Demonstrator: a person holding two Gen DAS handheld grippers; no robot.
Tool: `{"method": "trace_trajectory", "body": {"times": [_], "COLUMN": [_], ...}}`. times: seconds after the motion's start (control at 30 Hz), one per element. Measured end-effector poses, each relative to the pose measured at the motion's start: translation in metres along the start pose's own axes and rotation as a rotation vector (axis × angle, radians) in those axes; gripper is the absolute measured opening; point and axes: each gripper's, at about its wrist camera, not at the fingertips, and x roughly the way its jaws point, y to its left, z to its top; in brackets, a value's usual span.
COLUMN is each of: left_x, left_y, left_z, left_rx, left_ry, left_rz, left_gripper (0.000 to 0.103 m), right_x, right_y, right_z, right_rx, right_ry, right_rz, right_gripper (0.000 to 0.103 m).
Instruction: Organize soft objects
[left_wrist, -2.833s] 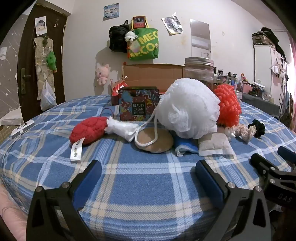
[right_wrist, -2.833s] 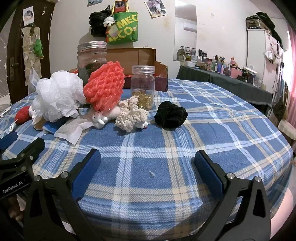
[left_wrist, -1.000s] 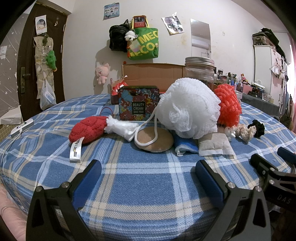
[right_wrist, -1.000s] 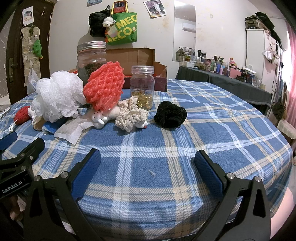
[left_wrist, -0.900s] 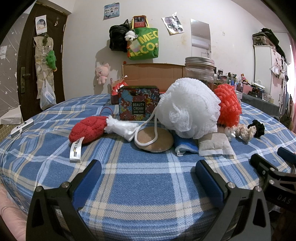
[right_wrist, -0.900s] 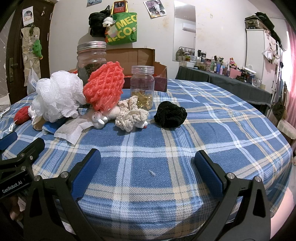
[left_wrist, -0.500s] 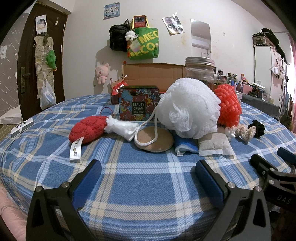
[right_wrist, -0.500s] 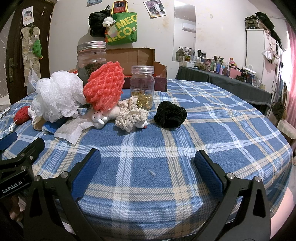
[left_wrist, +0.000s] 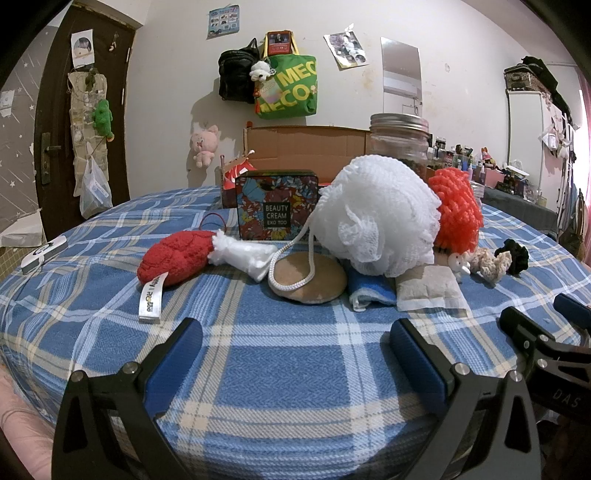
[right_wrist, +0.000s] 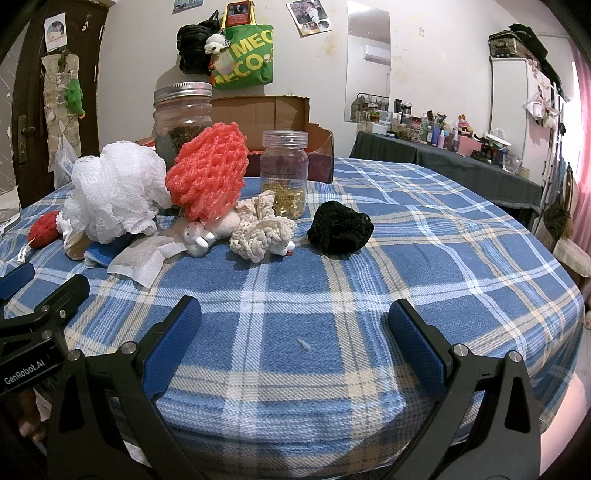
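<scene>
On the plaid counter (right_wrist: 424, 258): white bath puff (left_wrist: 376, 218), red net sponge (right_wrist: 208, 173), black scrunchie (right_wrist: 340, 229). Left gripper (left_wrist: 295, 354) and right gripper (right_wrist: 295, 350): jaws wide apart, empty.

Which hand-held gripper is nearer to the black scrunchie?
Right. The right hand-held gripper faces the black scrunchie just ahead, slightly to its right; the left hand-held gripper sits further left, the scrunchie far off to its right.

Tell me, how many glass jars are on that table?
2. The big metal-lidded jar stands behind the white puff; the small clear-lidded jar stands right of the red puff. Others may be hidden.
</scene>
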Motion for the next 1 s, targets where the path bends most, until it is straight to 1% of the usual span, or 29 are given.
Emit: {"method": "trace_trajectory", "body": {"times": [0.2,0.33,0.43,0.53,0.63,0.7,0.8,0.87,0.93,0.97,1.0], "left_x": [0.000,0.000,0.003,0.001,-0.007,-0.007,-0.011,-0.011,-0.008,-0.006,-0.003], "left_y": [0.000,0.001,0.004,0.009,0.005,0.002,-0.004,-0.006,-0.009,-0.008,-0.009], "left_z": [0.000,0.001,0.007,0.020,0.026,0.032,0.048,0.059,0.070,0.073,0.077], "left_rx": [-0.003,-0.003,-0.020,-0.033,-0.023,-0.006,0.029,0.048,0.063,0.071,0.081], "left_ry": [0.001,0.006,0.019,0.021,-0.002,-0.013,-0.032,-0.043,-0.050,-0.045,-0.038], "left_rz": [-0.001,-0.007,-0.037,-0.068,-0.088,-0.110,-0.164,-0.191,-0.213,-0.223,-0.231], "left_gripper": [0.103,0.103,0.103,0.103,0.103,0.103,0.103,0.103,0.103,0.103,0.103], "right_x": [0.000,0.001,0.001,0.000,-0.008,-0.012,-0.015,-0.011,-0.005,-0.004,0.000], "right_y": [0.000,-0.001,-0.007,-0.008,-0.008,-0.011,-0.013,-0.014,-0.017,-0.017,-0.017], "right_z": [0.000,0.001,0.006,0.016,0.025,0.038,0.055,0.065,0.080,0.082,0.089], "right_rx": [-0.001,-0.001,0.005,0.000,-0.002,0.001,-0.009,-0.022,-0.028,-0.030,-0.034], "right_ry": [0.001,0.018,0.035,0.018,-0.009,-0.037,-0.080,-0.089,-0.089,-0.087,-0.080], "right_rz": [0.001,0.011,0.052,0.066,0.092,0.123,0.166,0.189,0.233,0.246,0.278], "right_gripper": [0.103,0.103,0.103,0.103,0.103,0.103,0.103,0.103,0.103,0.103,0.103]}}
